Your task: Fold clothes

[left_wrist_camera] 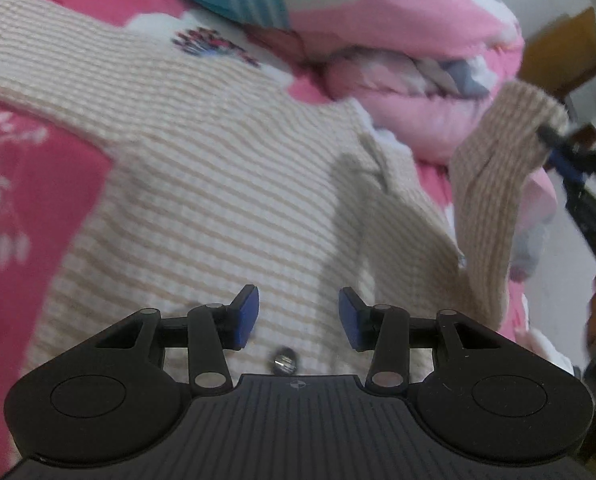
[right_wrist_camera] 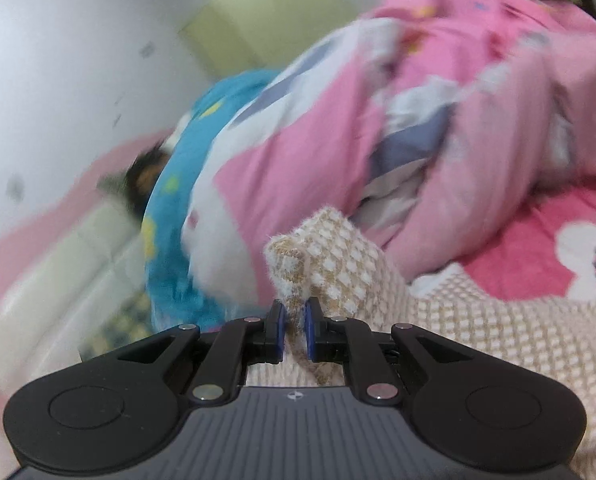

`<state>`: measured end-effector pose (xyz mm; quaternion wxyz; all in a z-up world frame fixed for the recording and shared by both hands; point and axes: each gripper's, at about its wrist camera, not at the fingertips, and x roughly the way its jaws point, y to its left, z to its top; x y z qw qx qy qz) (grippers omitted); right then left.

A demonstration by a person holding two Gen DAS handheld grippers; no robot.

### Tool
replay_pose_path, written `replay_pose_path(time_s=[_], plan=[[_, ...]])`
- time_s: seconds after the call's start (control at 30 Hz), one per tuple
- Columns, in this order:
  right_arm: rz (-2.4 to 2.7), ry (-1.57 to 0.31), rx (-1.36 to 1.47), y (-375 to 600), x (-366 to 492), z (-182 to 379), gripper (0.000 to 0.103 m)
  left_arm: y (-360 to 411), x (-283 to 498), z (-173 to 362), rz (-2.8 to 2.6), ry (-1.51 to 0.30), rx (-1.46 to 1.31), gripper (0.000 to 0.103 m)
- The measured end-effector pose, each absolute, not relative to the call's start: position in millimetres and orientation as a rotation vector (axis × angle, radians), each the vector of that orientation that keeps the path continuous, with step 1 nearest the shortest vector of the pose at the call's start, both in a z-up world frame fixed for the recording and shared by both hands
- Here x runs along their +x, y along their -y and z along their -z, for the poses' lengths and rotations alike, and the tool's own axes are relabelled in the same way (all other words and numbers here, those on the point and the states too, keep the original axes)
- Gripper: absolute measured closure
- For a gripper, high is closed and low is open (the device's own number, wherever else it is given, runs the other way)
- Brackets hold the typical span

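Overhead, left claw (left_wrist_camera: 298, 318) spread, right claw (right_wrist_camera: 294, 330) pinching sweater (left_wrist_camera: 202, 184)

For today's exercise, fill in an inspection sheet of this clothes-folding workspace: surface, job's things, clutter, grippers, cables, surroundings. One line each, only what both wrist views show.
Surface: bed sheet, pink with white flower prints.
Job's things: cream waffle-knit sweater spread flat on the sheet; its sleeve is lifted off the bed at the right.
Clutter: bunched pink quilt and blue blanket beside the sweater.
Grippers: left gripper open, holding nothing, above the sweater's body; right gripper shut on the sleeve's cuff.
Cables: nothing seen.
Surroundings: white wall; wooden furniture past the bed, too blurred to name.
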<state>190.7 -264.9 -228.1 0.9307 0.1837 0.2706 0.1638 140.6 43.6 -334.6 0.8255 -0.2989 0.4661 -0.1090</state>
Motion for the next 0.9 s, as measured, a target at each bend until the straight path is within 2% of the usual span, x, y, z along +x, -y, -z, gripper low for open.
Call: replay_pose_path(time_s=[0.17, 0.3, 0.57, 0.77, 0.8, 0.83, 0.9], plan=[[-0.425, -0.56, 0.1, 195.6, 174.1, 272.2, 0.092, -83.1, 144.2, 338.5, 0.159, -0.982, -0.706, 0.059], [-0.462, -0.654, 0.05, 164.9, 172.7, 322.9, 0.092, -108.1, 148.8, 340.8, 0.111, -0.966, -0.749, 0.058], [-0.482, -0.635, 0.04, 142.4, 171.2, 334.3, 0.091, -106.7, 175.2, 342.9, 0.153, -0.936, -0.809, 0.056], [-0.54, -0.804, 0.107, 137.6, 185.5, 366.4, 0.073, -89.4, 195.6, 351.5, 0.196, -0.974, -0.756, 0.05], [-0.541, -0.793, 0.122, 141.9, 181.4, 361.8, 0.061, -85.6, 199.1, 353.4, 0.202, -0.986, -0.736, 0.049], [-0.541, -0.781, 0.137, 146.2, 177.3, 357.3, 0.055, -81.8, 202.5, 355.3, 0.207, -0.999, -0.715, 0.049], [-0.529, -0.775, 0.161, 158.1, 167.6, 348.0, 0.055, -72.8, 210.1, 359.8, 0.218, -1.034, -0.654, 0.048]])
